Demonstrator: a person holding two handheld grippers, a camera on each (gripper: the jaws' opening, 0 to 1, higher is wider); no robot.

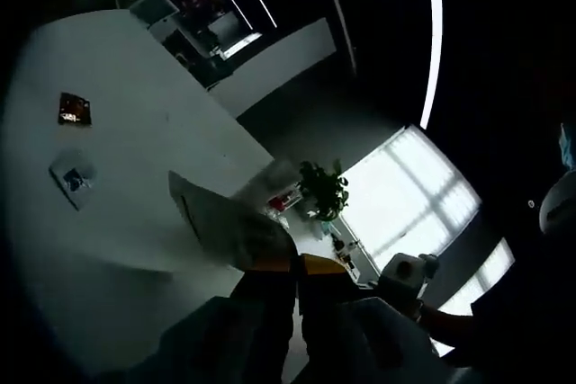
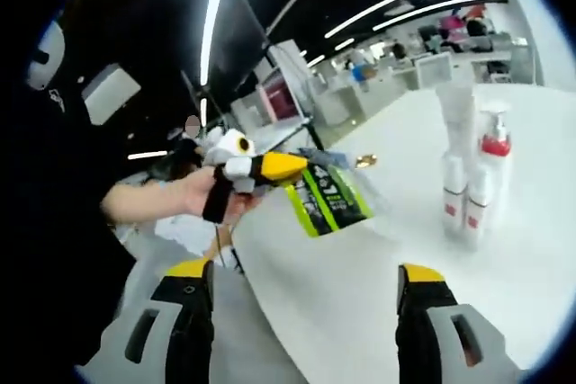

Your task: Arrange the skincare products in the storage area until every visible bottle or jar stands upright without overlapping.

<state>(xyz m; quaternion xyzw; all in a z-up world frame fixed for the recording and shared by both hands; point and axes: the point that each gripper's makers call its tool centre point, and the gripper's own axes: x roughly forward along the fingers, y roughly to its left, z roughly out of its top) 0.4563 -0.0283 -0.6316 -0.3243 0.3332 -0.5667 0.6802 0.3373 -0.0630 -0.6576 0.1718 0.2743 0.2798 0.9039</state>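
Observation:
My left gripper [image 1: 297, 265] is shut on a flat sachet [image 1: 229, 222], which sticks out over the white table [image 1: 135, 240]. In the right gripper view a hand [image 2: 193, 191] holds that left gripper [image 2: 283, 166], its yellow jaws clamped on the sachet's [image 2: 328, 200] top edge; the sachet is green and black and hangs just above the table's edge. Several white bottles [image 2: 468, 177] stand upright close together on the table [image 2: 360, 294] at the right, among them a pump bottle [image 2: 495, 146] with a red collar. My right gripper [image 2: 304, 272] is open with nothing between its jaws, short of the table edge.
A dark square item [image 1: 74, 108] and a small pale packet [image 1: 72, 177] lie flat on the table further off. A potted plant [image 1: 324, 191] and bright windows [image 1: 405, 195] lie beyond the table. Desks and screens [image 2: 432, 65] fill the room behind the bottles.

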